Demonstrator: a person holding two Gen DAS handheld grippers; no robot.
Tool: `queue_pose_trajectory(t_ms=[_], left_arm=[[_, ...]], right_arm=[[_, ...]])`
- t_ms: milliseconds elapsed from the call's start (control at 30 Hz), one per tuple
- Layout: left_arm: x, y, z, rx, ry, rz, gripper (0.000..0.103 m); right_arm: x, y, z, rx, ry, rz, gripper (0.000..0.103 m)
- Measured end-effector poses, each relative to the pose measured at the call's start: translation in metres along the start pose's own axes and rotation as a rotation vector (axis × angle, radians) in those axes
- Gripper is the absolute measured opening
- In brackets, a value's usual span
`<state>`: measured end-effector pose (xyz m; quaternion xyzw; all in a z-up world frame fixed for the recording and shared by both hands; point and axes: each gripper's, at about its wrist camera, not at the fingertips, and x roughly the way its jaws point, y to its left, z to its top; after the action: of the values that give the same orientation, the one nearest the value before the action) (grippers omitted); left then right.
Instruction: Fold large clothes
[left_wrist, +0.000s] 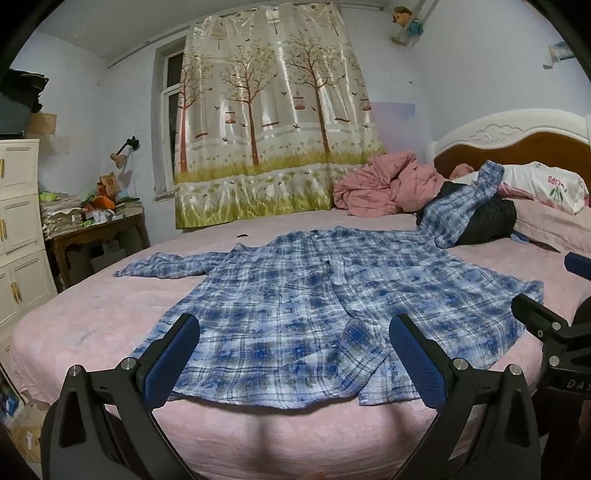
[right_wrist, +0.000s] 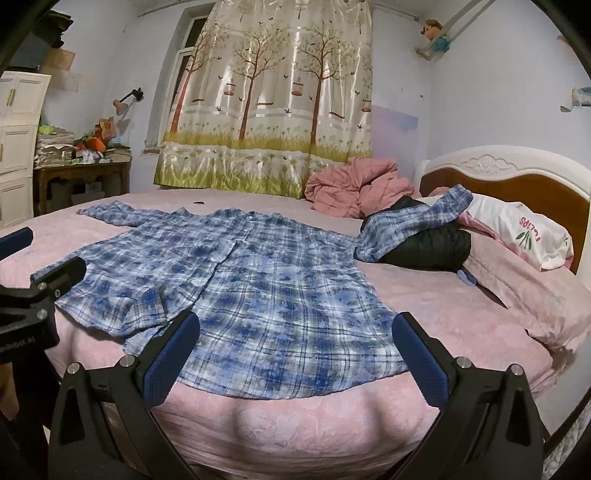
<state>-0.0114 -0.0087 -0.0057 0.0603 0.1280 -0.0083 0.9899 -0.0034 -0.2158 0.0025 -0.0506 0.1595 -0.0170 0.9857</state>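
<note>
The room is lit dimly and evenly, with a cool bluish cast on the walls. The satin curtain (left_wrist: 273, 122) catches the light in pale vertical streaks of glare. A soft, broad shadow lies on the bed (left_wrist: 110, 317) edge just under the shirt (left_wrist: 295, 314) hem. Both views bow strongly, with black vignetted corners and curved lines near the rims. The centre is fairly sharp; far details look soft and slightly grainy.

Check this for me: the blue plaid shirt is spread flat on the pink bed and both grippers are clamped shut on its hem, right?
Not quite. The shirt lies on the bed, but left gripper and right gripper are open, as both wrist views show.
</note>
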Motion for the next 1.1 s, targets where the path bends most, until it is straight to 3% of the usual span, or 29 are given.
queue_pose_trajectory(t_ms=[667, 1100], left_arm=[[-0.006, -0.001, 0.004, -0.015, -0.062, 0.037, 0.103], [0.000, 0.008, 0.000, -0.060, -0.020, 0.025, 0.103]], right_arm=[[-0.006, 0.003, 0.000, 0.008, -0.042, -0.019, 0.103], [0.001, 0.000, -0.001, 0.017, -0.009, -0.003, 0.103]])
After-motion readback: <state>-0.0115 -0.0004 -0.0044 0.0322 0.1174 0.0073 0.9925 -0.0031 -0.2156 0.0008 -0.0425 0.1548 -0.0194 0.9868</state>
